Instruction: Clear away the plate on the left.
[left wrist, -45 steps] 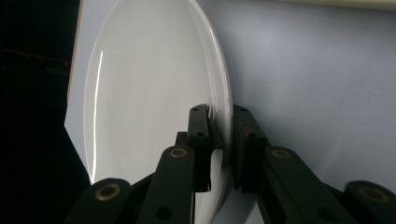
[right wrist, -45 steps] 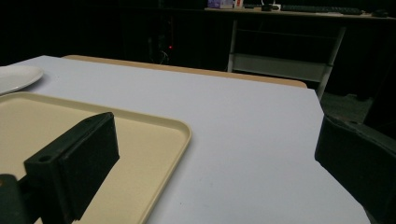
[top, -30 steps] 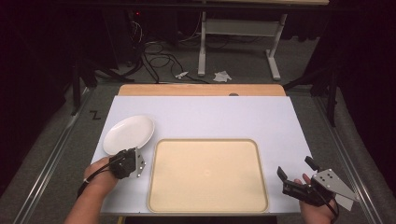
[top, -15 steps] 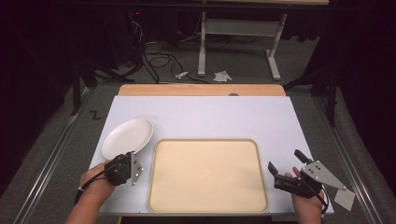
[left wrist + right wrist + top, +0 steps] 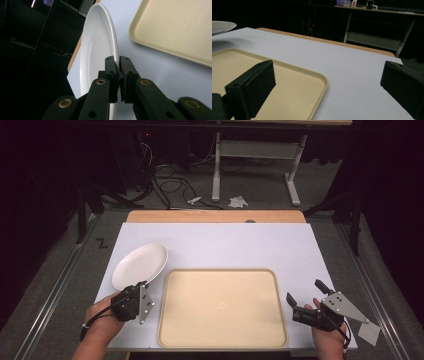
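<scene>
plate (image 5: 139,265) pinched at near rim by left tool (image 5: 117,65), tilted up off tabletop (image 5: 225,242), beside tray (image 5: 222,307). right tool (image 5: 306,299) wide open, holds nothing. lift slow, keep plate level, grip tight.

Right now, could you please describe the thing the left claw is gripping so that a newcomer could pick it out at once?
Start from the big beige tray in the middle of the white table. Just off its far-left corner sits a plate, with the left claw shut on its near rim. It is the only round, glossy white dish there, tilted up on its side, while the tray is rectangular, tan and flat.
</scene>
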A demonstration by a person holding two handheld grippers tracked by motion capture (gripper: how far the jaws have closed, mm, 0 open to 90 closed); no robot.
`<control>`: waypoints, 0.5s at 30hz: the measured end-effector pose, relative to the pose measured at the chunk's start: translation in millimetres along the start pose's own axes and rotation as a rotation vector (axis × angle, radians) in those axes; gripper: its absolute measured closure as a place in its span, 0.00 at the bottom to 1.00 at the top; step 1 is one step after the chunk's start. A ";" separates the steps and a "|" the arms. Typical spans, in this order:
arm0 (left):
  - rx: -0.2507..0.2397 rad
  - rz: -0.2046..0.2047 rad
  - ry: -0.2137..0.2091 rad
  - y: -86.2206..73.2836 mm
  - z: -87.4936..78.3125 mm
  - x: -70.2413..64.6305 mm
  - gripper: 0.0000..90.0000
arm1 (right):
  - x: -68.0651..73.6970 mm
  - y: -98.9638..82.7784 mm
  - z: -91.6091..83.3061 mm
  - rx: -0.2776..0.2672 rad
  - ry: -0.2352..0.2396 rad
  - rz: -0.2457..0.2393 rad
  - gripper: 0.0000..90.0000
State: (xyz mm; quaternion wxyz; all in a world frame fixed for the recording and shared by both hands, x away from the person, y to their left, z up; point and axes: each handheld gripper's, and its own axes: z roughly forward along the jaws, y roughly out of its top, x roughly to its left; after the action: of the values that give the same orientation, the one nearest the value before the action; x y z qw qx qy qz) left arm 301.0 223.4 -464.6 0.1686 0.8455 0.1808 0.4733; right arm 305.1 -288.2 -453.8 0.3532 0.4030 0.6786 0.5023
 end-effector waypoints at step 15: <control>-0.067 0.033 -0.005 14.4 -11.5 -4.1 0.95 | 1.0 -0.2 -0.2 -0.014 -0.019 0.003 0.13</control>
State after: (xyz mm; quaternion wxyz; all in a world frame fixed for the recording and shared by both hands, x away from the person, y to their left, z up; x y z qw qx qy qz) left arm 291.3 210.2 -455.3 0.1893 0.8435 0.1504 0.4796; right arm 304.5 -287.4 -454.0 0.3619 0.4063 0.6710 0.5037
